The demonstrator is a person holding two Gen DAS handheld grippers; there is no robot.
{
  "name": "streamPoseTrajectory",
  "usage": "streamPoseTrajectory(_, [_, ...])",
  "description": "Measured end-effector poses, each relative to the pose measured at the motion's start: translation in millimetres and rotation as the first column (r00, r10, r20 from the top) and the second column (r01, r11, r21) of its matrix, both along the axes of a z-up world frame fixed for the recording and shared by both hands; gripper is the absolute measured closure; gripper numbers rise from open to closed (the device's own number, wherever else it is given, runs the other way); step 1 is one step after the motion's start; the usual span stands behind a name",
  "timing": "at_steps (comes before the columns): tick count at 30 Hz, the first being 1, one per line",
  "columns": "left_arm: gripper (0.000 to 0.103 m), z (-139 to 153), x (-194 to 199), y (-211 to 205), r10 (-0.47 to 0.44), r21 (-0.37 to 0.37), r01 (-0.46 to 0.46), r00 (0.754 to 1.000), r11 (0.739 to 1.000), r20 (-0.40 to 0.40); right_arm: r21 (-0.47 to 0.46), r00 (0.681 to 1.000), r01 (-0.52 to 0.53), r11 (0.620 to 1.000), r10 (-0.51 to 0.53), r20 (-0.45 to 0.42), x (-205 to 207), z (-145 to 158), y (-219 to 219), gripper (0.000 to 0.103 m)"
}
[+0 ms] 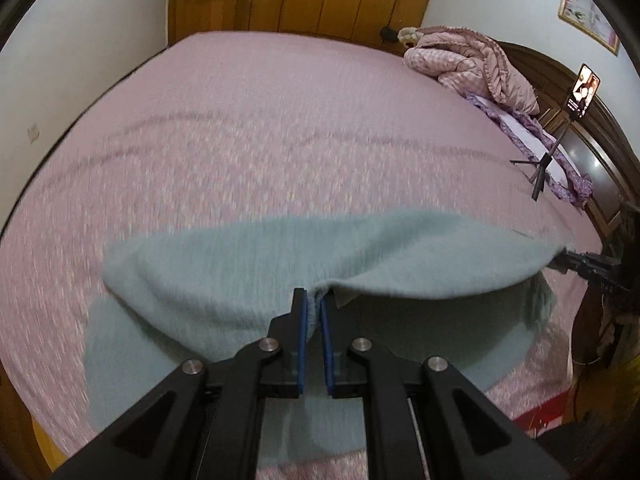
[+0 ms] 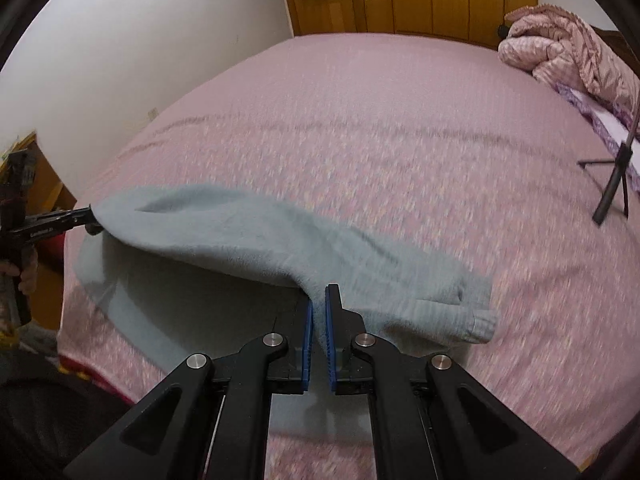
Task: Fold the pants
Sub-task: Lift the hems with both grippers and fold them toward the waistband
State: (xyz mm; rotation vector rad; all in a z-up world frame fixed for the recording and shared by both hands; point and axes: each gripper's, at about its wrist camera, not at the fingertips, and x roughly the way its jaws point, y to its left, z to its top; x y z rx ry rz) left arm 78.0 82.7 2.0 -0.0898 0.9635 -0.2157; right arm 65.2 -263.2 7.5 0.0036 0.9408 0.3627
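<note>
left claw (image 1: 314,300): matte black plastic linkage, two flat fingers lined with blue ribbed pads (image 1: 303,344)
left claw pivots: four round silver screw heads (image 1: 269,345) on the angled arms
left claw arms: broad black struts with triangular cut-outs, thin bright rods between them
right claw (image 2: 319,300): same black build, blue ribbed pads (image 2: 330,344), four silver screw heads (image 2: 274,339)
left claw seen from the right wrist view: slim black body (image 2: 52,226) with small pale lettering, too small to read
hand (image 2: 20,276): only fingers show, wrapped on a dark grip
clothing: dark fabric at the lower left edge, too dim to make out
</note>
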Motion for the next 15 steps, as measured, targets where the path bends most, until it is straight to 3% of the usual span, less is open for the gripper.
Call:
streamPoseTrajectory(10, [0.095,-56,-35,4,0.061,0.026,-0.058,0.992,0.998,-0.107,-0.031,0.994,0.045,0.999,-0.047,-0.095,-26,-54,9,0.095])
streamPoseTrajectory(12, [0.093,-65,-40,4,0.077,0.051,-0.071,0.989,0.996,-0.129,-0.044,0.99,0.063,0.997,-0.068,-0.121,-27,-63,9,0.093])
streamPoseTrajectory(15, [0.09,-71,-51,10,0.118,0.021,-0.116,0.981,0.993,-0.152,-0.033,0.983,0.103,0.994,-0.107,-0.151,-29,-72,7,0.087])
